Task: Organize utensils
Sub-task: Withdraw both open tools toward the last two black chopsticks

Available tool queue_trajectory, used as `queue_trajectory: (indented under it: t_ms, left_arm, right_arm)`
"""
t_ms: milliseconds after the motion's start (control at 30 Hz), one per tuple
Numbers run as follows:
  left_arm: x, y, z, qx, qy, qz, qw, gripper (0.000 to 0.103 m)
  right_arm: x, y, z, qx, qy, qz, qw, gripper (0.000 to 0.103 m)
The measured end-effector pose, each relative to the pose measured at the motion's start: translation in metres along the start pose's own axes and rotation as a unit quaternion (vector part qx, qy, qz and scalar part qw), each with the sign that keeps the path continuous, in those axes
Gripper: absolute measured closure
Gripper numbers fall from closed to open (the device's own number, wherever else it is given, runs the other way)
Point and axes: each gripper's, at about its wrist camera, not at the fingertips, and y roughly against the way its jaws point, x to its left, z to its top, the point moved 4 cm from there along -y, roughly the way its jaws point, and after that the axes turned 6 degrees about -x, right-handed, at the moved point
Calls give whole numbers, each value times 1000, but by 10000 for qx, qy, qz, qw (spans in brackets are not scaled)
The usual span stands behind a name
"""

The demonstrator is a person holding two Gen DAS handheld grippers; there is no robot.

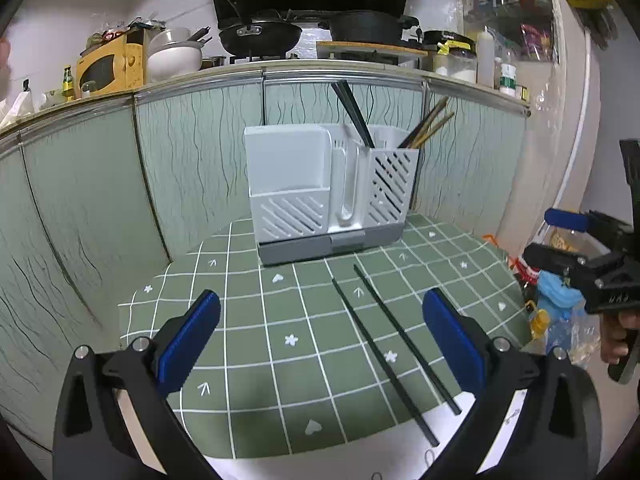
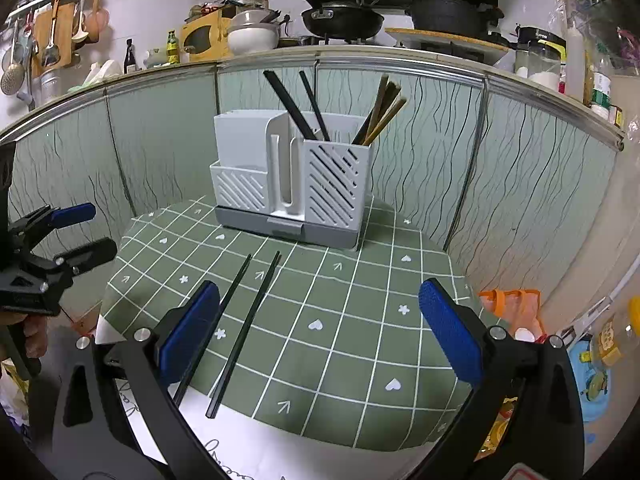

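Note:
Two black chopsticks [image 1: 394, 344] lie side by side on the green checked tablecloth [image 1: 280, 320], in front of a white utensil holder [image 1: 328, 192]. They also show in the right wrist view [image 2: 244, 328]. The holder [image 2: 292, 184] has black chopsticks [image 2: 296, 108] and brown chopsticks [image 2: 382, 114] standing in its right compartment. My left gripper [image 1: 320, 340] is open and empty, above the cloth, left of the loose chopsticks. My right gripper [image 2: 320, 336] is open and empty, with its left finger [image 2: 188, 336] over the near chopstick's end.
Green patterned cabinet panels [image 1: 100, 200] stand close behind and around the small table. Above them a counter holds a wok [image 1: 260, 36], pots and bottles. Bags and a blue object [image 1: 556, 300] sit at the table's right. White paper [image 2: 240, 440] lies under the cloth's near edge.

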Motion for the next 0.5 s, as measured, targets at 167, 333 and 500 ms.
queue_trajectory:
  t_ms: [167, 333, 500]
  left_arm:
    - [-2, 1, -17, -49, -64, 78, 9999, 5]
    - [-7, -3, -33, 61, -146, 139, 9998, 5]
    - [-9, -6, -50, 180, -32, 205, 9996, 5]
  right_arm:
    - [5, -5, -14, 91, 85, -4, 9999, 7]
    - [11, -12, -30, 227, 119, 63, 9996, 7]
    - [20, -18, -45, 333, 172, 146, 9992, 7]
